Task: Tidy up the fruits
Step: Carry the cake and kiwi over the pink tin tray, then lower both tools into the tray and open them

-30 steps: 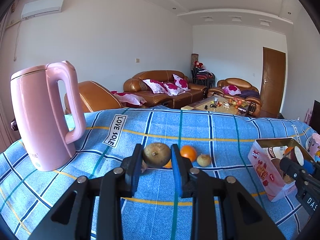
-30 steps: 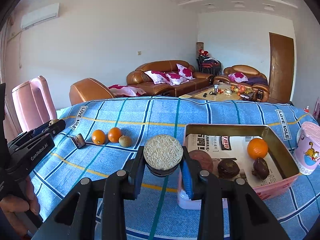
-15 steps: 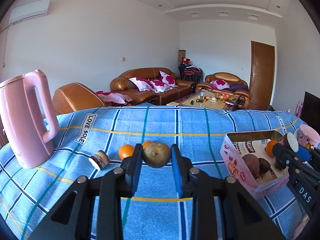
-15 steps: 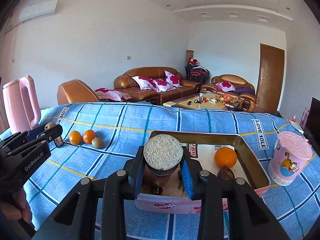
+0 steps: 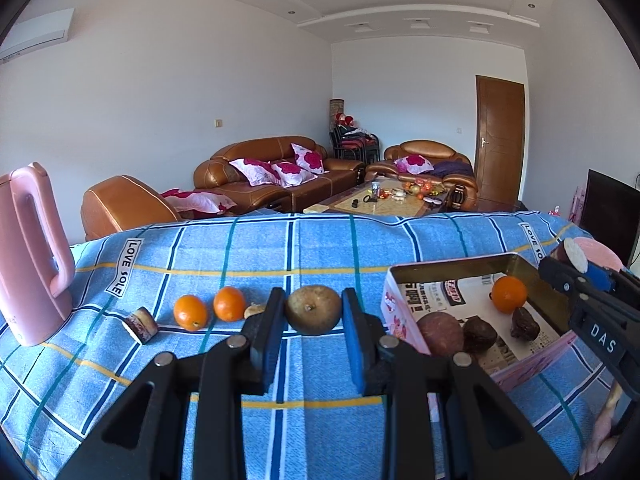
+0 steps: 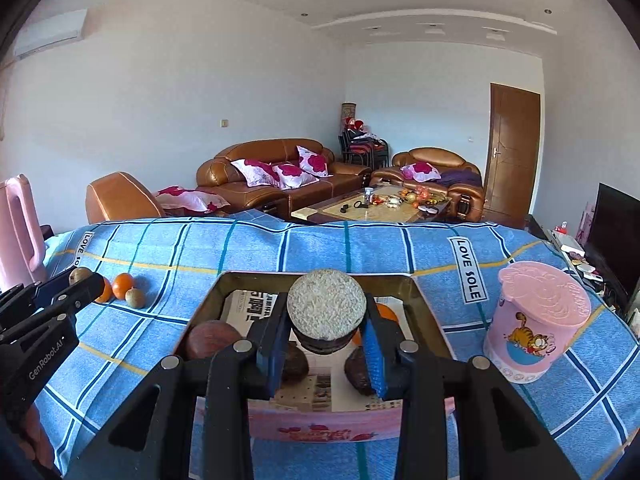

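My left gripper is shut on a brown round fruit, held above the blue checked cloth just left of the pink box. My right gripper is shut on a dark-skinned cut fruit piece, white face up, over the open box. Inside the box lie an orange, a reddish fruit and two dark fruits. On the cloth to the left sit two oranges, a small brown fruit and another cut piece.
A pink kettle stands at the table's far left. A pink lidded cup with a cartoon cat stands right of the box. Beyond the table's far edge are brown sofas and a coffee table.
Both grippers have moved to the right with their fruits held. The right one has come over the box; the left one has drawn closer to the box and away from the kettle.
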Available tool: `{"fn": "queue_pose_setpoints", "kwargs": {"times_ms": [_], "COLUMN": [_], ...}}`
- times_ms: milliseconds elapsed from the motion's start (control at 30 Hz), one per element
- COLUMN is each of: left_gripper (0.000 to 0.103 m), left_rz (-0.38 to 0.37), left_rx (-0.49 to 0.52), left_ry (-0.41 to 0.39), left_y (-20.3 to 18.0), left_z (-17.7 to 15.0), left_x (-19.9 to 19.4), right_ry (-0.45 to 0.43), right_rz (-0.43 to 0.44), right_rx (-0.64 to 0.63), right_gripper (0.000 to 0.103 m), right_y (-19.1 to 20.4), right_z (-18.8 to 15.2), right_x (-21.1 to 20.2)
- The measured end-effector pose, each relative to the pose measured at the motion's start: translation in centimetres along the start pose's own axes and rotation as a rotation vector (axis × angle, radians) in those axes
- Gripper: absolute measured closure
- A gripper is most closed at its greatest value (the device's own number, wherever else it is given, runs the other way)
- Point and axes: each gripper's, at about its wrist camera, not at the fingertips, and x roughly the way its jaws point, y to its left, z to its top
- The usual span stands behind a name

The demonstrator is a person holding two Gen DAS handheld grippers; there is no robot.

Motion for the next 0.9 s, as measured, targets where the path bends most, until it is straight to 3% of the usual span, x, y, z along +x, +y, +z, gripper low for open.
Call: {"fn": "queue_pose_setpoints", "kwargs": {"times_ms": [533,900], "left_gripper": [0.074,0.073], "left_rz": [-0.122,-0.165], "left_rx": [0.042,0.052], "left_ry": [0.034,0.147], "left_y": [-7.5,-10.5], "left_z": [1.2,1.9], "left_x": [2.4,5.9], "right_ry": [0.013,0.125], "right_rz": [-0.153,-0.066], "right_rx": [0.041,0.062], "right_gripper": [0.067,0.067], "right_y": [-5.8,-6.0], "right_z": [0.9,0.8], "right_x": [1.8,4.5]}}
